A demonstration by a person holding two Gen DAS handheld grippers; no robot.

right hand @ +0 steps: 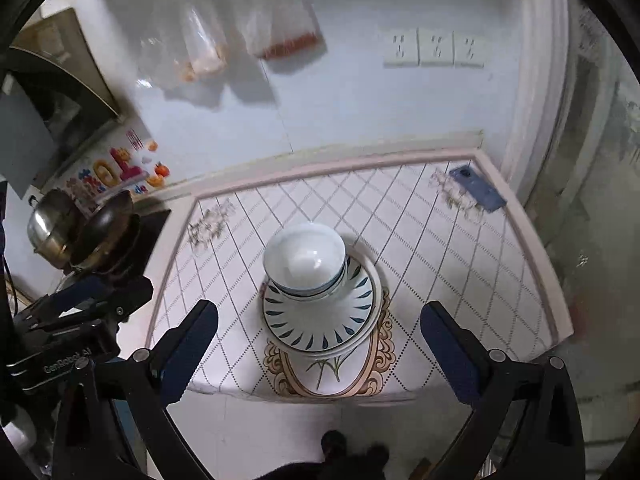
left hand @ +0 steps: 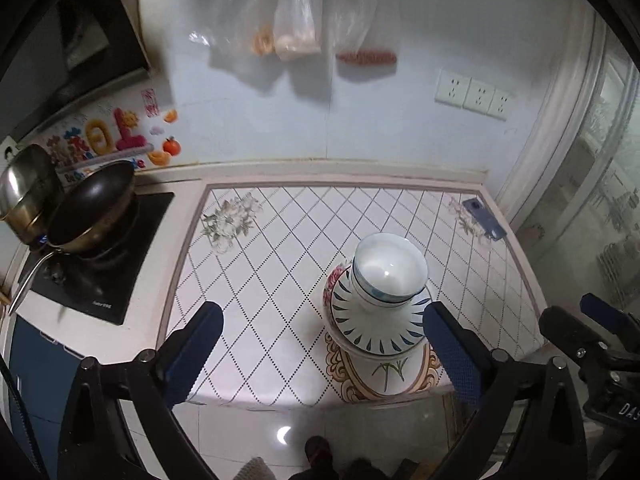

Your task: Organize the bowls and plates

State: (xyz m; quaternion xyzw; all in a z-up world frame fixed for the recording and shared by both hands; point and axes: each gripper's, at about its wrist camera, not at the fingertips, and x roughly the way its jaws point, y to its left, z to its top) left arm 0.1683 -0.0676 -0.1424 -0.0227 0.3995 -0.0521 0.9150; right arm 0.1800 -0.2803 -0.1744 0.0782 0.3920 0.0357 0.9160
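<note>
A white bowl with a blue rim band sits on top of a stack of dishes near the counter's front edge. Under it is a plate with blue leaf marks, then a plain white plate. A dish with a red flower pattern peeks out at the stack's left. My left gripper is open and empty, held back from the stack over the counter's front edge. My right gripper is open and empty, in front of the stack. Neither touches the dishes.
The counter has a white diamond-pattern mat. A dark frying pan and a steel pot stand on the hob at left. A blue phone lies at the back right corner. Plastic bags hang on the wall.
</note>
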